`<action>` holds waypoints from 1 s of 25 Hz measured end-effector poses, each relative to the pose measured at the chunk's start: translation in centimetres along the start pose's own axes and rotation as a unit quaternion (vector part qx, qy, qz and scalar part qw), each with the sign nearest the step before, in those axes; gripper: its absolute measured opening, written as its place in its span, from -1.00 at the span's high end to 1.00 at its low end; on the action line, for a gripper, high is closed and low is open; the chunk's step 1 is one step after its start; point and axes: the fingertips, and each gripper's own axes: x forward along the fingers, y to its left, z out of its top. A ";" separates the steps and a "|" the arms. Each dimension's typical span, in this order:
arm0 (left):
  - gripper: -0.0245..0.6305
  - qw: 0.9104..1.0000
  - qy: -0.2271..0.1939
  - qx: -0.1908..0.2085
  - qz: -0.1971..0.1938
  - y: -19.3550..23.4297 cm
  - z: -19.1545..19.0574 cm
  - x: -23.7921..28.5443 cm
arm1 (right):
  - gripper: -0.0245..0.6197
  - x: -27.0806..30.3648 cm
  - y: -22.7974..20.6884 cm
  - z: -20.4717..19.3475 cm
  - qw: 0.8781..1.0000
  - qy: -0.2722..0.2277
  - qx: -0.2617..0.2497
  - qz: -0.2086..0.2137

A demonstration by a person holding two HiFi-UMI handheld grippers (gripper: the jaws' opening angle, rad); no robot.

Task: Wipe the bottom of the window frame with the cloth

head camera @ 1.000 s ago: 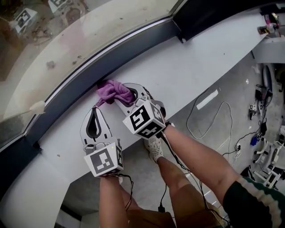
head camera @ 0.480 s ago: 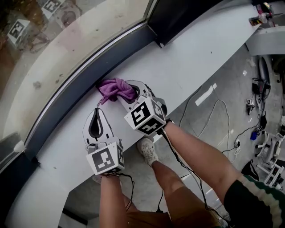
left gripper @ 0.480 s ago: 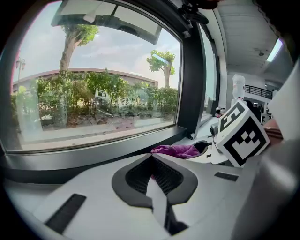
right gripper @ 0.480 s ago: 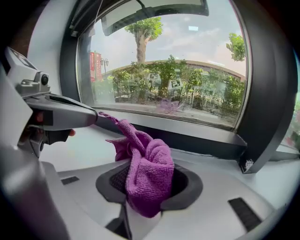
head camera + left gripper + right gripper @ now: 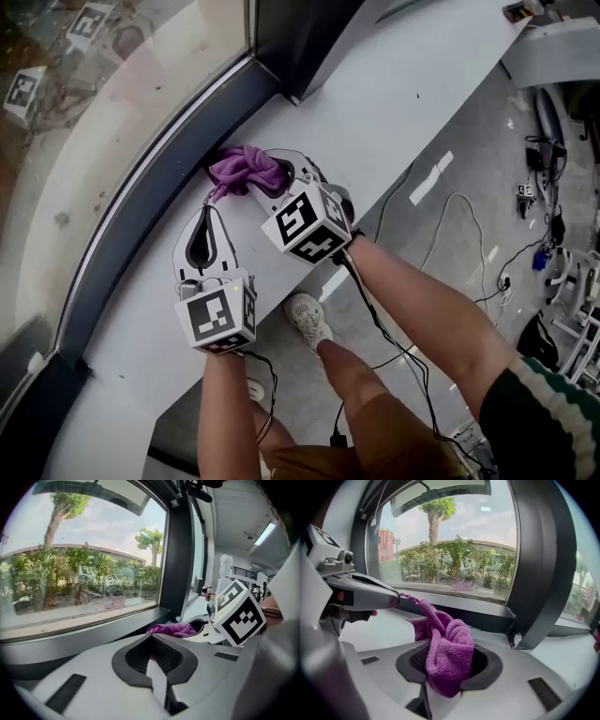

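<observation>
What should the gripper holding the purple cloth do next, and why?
Probably slide the right gripper sideways toward the upright post. Its fingers grip the purple cloth, which lies against the dark bottom frame, with unwiped-looking frame between it and the post.

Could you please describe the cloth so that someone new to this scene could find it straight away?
Follow the dark bottom frame of the big window to the white sill. There a bunched cloth sits pinched in the right gripper, one corner drawn to the tip of the left gripper. It is the only purple, soft thing there.
</observation>
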 end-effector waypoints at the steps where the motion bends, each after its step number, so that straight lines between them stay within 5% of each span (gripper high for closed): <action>1: 0.90 1.000 0.000 0.007 -0.007 -0.7 0.4 1.2 | 0.48 -0.1 -1.1 -0.4 1.000 0.001 0.001 -0.004; 14: 0.90 0.998 -0.003 0.028 -0.060 -7.4 3.5 6.7 | 0.48 -2.6 -9.9 -4.1 0.998 0.008 -0.012 -0.066; 20: 0.90 0.997 -0.002 0.040 -0.070 -7.5 3.4 5.6 | 0.48 -2.9 -11.4 -4.1 0.993 0.005 0.015 -0.121; 25: 0.90 0.996 -0.003 0.063 -0.070 -7.7 3.4 5.3 | 0.48 -2.7 -10.9 -4.5 0.994 0.015 0.001 -0.112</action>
